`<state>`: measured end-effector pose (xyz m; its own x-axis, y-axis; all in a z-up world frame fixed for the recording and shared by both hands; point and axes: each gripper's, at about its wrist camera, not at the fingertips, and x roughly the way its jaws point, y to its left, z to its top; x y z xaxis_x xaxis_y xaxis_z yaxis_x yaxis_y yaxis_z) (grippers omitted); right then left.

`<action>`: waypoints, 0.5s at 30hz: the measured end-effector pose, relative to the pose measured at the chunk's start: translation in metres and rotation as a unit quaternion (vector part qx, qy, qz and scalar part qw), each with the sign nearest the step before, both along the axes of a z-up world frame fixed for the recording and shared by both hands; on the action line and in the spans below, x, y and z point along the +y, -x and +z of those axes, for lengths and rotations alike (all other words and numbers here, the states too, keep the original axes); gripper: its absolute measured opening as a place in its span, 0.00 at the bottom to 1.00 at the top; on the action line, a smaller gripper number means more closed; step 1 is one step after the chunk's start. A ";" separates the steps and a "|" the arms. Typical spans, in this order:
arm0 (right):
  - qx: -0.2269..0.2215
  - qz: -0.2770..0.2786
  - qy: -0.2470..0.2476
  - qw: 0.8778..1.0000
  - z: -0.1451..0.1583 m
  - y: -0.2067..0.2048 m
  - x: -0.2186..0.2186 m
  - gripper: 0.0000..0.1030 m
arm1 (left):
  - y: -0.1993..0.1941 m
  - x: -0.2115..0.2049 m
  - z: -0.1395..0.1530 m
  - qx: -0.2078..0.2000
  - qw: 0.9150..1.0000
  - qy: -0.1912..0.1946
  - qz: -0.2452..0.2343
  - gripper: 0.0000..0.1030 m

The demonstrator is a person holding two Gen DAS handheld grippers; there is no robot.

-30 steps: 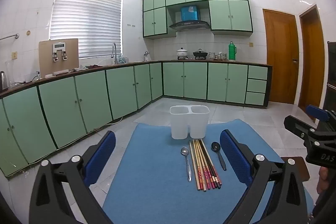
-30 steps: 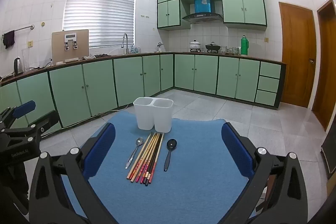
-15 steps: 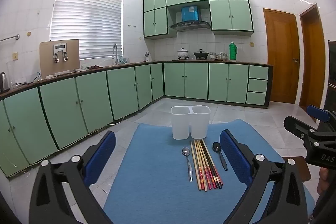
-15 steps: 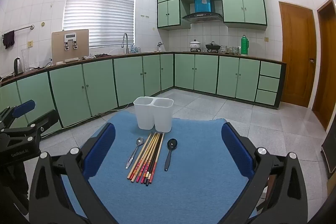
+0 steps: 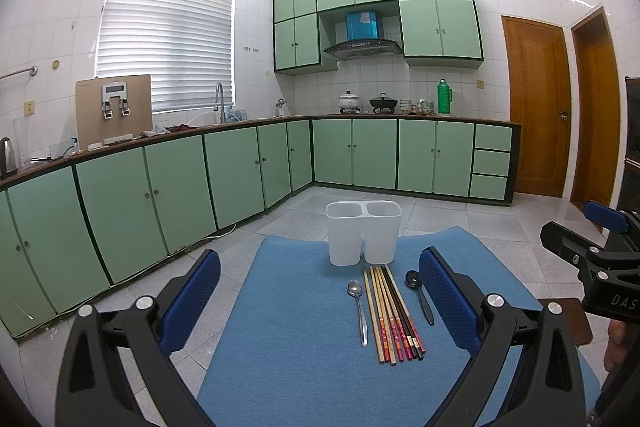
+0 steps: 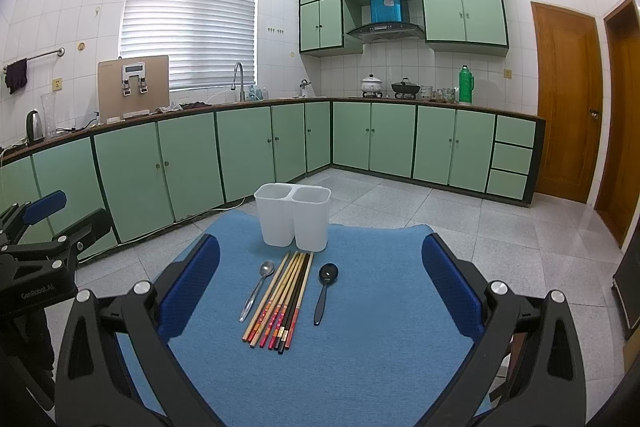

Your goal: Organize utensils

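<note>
A white two-compartment utensil holder (image 5: pixel 363 233) (image 6: pixel 293 221) stands upright at the far end of a blue mat (image 5: pixel 296 347) (image 6: pixel 380 307); both compartments look empty. In front of it lie a metal spoon (image 5: pixel 357 307) (image 6: pixel 257 289), a row of several chopsticks (image 5: pixel 394 313) (image 6: pixel 282 301) and a black spoon (image 5: pixel 419 295) (image 6: pixel 325 291). My left gripper (image 5: pixel 320 307) hovers open over the mat's near end, nothing between its blue pads. My right gripper (image 6: pixel 320 291) is also open, the utensils lying ahead between its fingers.
The mat lies on a table above a grey tiled floor. Green cabinets (image 5: pixel 240 171) with a counter run along the left and back walls. Two wooden doors (image 5: pixel 536 107) stand at the right. The other gripper shows at each view's edge (image 5: pixel 600 259) (image 6: pixel 36 251).
Nearly nothing has changed; both views have shifted very slightly, and the utensils and holder lie as before.
</note>
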<state>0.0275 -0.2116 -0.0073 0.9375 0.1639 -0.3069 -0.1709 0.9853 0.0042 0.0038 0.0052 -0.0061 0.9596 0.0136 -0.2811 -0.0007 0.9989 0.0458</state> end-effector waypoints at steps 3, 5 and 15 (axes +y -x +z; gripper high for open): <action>0.000 0.000 0.000 1.000 0.000 0.000 0.000 0.95 | -0.001 0.001 -0.001 0.000 1.000 0.000 0.000 0.94; 0.000 0.000 0.000 1.000 0.000 0.000 0.000 0.95 | 0.000 0.000 -0.001 0.000 1.000 0.000 0.000 0.94; 0.000 0.000 -0.001 1.000 0.000 0.000 0.000 0.95 | -0.001 0.000 0.000 0.000 1.000 0.000 0.000 0.94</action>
<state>0.0276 -0.2116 -0.0073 0.9375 0.1643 -0.3066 -0.1709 0.9853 0.0053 0.0043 0.0056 -0.0062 0.9595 0.0141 -0.2813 -0.0012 0.9989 0.0459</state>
